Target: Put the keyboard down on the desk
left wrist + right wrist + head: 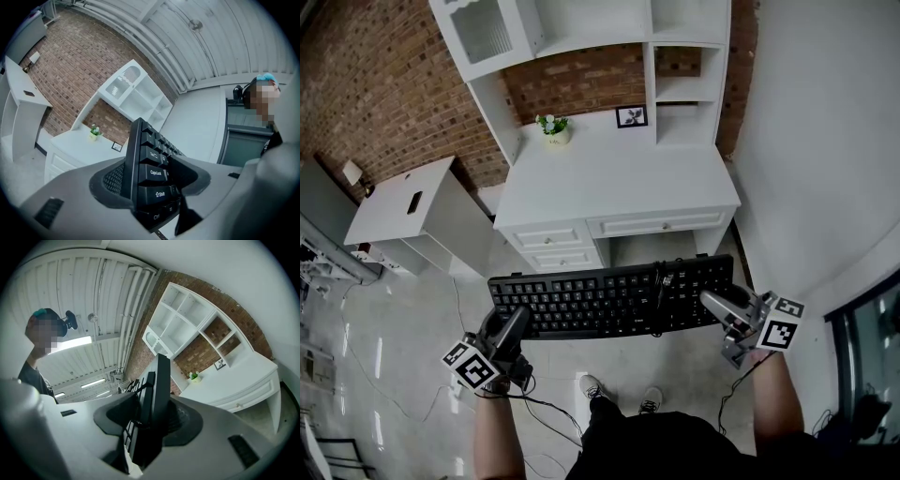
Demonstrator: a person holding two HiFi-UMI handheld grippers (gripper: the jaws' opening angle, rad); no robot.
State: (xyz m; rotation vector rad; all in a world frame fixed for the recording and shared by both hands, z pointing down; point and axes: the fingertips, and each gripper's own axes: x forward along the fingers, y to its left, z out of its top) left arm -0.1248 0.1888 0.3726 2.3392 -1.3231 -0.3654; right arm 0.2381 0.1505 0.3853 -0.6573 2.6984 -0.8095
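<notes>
A long black keyboard (609, 300) hangs level in the air in front of the white desk (609, 173), short of its front edge. My left gripper (514, 323) is shut on the keyboard's left end, where the Caps Lock and Shift keys (152, 185) sit between the jaws. My right gripper (719, 307) is shut on the right end, seen edge-on as a keyboard (154, 404) clamped between the pads. A black cable (659, 291) lies across the keys and trails below.
A small potted plant (553, 128) and a framed picture (631, 116) stand at the back of the desk, under white shelves (675, 56). A white side cabinet (412, 211) stands to the left. My feet (619, 394) are on the grey floor below.
</notes>
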